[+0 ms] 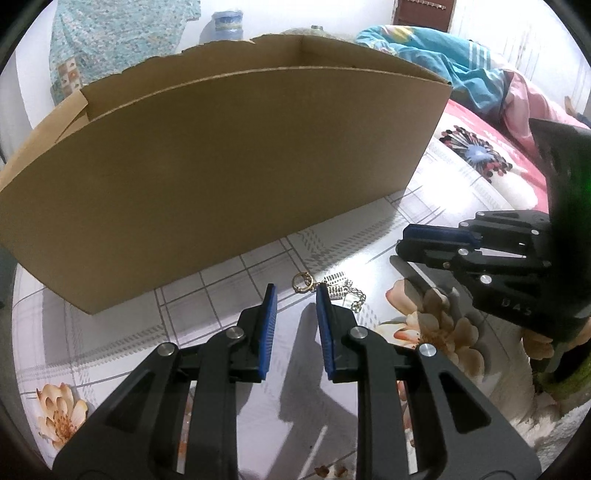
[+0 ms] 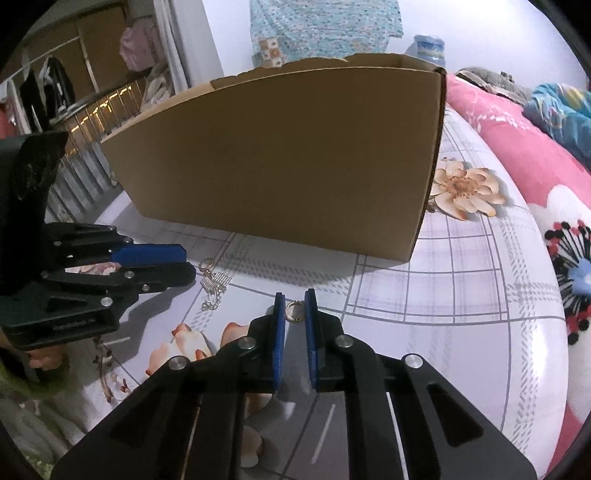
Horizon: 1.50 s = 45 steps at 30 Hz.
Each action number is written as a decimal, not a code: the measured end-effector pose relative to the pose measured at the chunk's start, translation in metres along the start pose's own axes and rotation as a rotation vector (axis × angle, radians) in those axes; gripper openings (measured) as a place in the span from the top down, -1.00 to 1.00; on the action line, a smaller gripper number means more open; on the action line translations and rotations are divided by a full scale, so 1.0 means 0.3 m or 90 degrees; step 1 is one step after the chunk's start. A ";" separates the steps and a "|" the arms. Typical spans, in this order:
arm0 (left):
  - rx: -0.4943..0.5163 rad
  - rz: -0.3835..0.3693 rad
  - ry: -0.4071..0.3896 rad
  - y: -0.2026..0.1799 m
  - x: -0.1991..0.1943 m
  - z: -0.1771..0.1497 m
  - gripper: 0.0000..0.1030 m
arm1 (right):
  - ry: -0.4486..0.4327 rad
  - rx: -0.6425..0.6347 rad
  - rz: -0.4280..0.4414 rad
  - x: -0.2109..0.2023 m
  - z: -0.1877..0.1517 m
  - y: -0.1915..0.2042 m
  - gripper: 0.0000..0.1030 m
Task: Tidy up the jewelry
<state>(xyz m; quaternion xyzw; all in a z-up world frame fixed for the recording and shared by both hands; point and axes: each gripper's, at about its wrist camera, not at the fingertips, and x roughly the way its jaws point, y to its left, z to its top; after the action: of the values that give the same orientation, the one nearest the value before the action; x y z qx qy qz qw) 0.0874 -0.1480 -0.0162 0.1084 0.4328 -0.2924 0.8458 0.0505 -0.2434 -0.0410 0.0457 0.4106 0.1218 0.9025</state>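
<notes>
A chain piece with a gold ring clasp (image 1: pixel 303 282) and a silver comb-like pendant (image 1: pixel 338 286) lies on the floral sheet, just beyond the tips of my open left gripper (image 1: pixel 295 291). It also shows in the right wrist view (image 2: pixel 214 282), next to the left gripper (image 2: pixel 184 264). A small gold ring (image 2: pixel 294 310) lies on the sheet between the tips of my open right gripper (image 2: pixel 294 299), untouched. The right gripper (image 1: pixel 402 242) also appears at the right of the left wrist view. An open cardboard box (image 1: pixel 229 177) stands behind the jewelry; it also shows in the right wrist view (image 2: pixel 288 155).
The surface is a bed with a white checked floral sheet (image 2: pixel 461 295). Pink and blue blankets (image 2: pixel 535 122) lie at the right. A railing and hanging clothes (image 2: pixel 85 107) are at the far left. A water jug (image 1: pixel 225 24) stands behind the box.
</notes>
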 end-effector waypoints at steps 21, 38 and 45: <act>0.038 0.012 0.003 -0.045 0.044 0.036 0.81 | -0.008 0.014 0.014 -0.012 -0.013 -0.017 0.80; -0.006 -0.001 -0.044 0.008 -0.064 0.024 0.81 | -0.041 0.022 0.040 -0.062 -0.014 -0.030 0.81; -0.004 0.000 -0.081 0.007 -0.153 0.018 0.81 | -0.061 0.007 0.048 -0.137 -0.030 0.005 0.81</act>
<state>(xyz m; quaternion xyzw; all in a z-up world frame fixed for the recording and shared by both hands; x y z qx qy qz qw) 0.0715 -0.1303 0.0234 0.0868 0.3794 -0.2971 0.8719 0.0175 -0.2525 -0.0168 0.0715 0.3653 0.1511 0.9158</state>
